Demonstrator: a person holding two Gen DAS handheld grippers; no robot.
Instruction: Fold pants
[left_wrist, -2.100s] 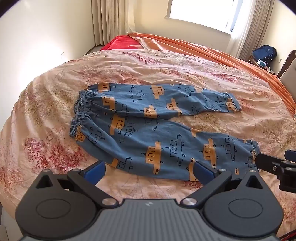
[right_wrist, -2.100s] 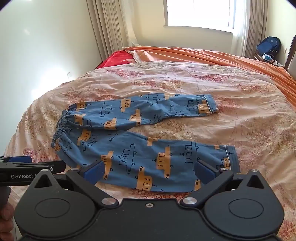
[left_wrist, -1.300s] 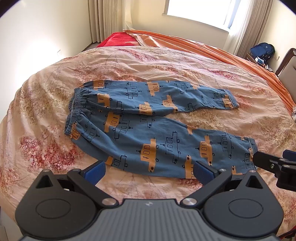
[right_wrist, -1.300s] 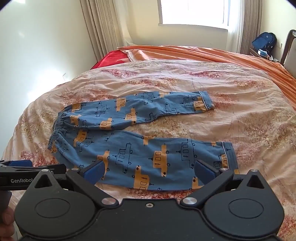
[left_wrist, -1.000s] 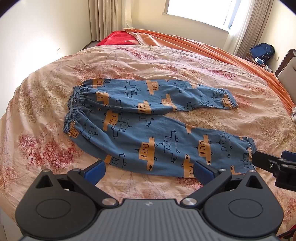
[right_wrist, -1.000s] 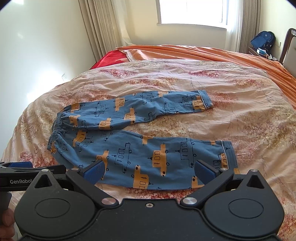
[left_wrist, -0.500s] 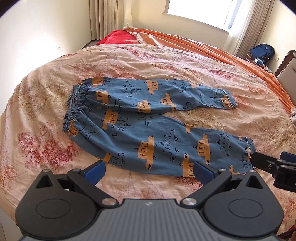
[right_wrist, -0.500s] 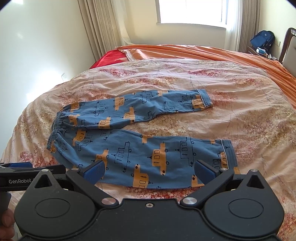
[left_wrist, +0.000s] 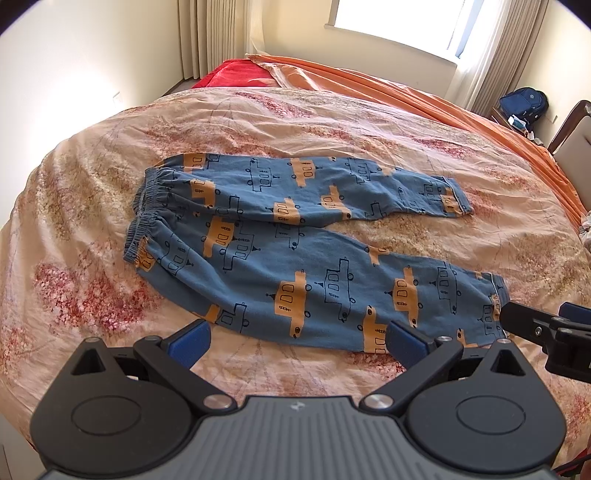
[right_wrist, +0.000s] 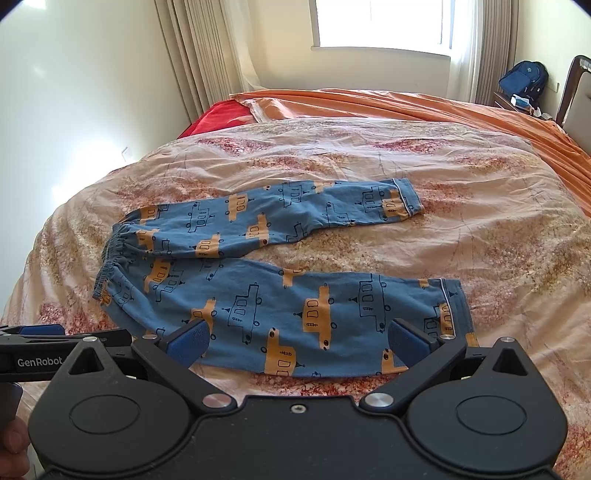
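Pants (left_wrist: 295, 254), blue with orange and outlined vehicle prints, lie flat on the bed's floral duvet (left_wrist: 332, 122), waistband (left_wrist: 147, 218) toward the left and both legs running right; the legs part into a narrow V, the far leg's cuff (left_wrist: 452, 197) up near the middle of the bed, the near leg's cuff (left_wrist: 495, 306) close to my right tool. My left tool (left_wrist: 295, 338) hangs above the duvet just short of the near leg's lower edge, its blue pads (left_wrist: 188, 341) spread wide with nothing between them; my right tool (right_wrist: 299, 339) is likewise wide and empty, looking down over the near leg (right_wrist: 280, 314), though I cannot tell whether its pads touch the cloth. Each tool's tip shows in the other's view, the right one at the edge beside the near cuff (left_wrist: 546, 328), the left one low on the left off the waistband end (right_wrist: 62, 343). Beyond the duvet runs an orange sheet (right_wrist: 406, 103), with a red pillow (right_wrist: 218, 118) at the far left corner; curtains (right_wrist: 192, 59) flank a bright window (right_wrist: 380, 22); a blue backpack (right_wrist: 522, 81) sits by a chair (left_wrist: 570, 140) at far right. Nothing lies on the pants or between them and my tools.
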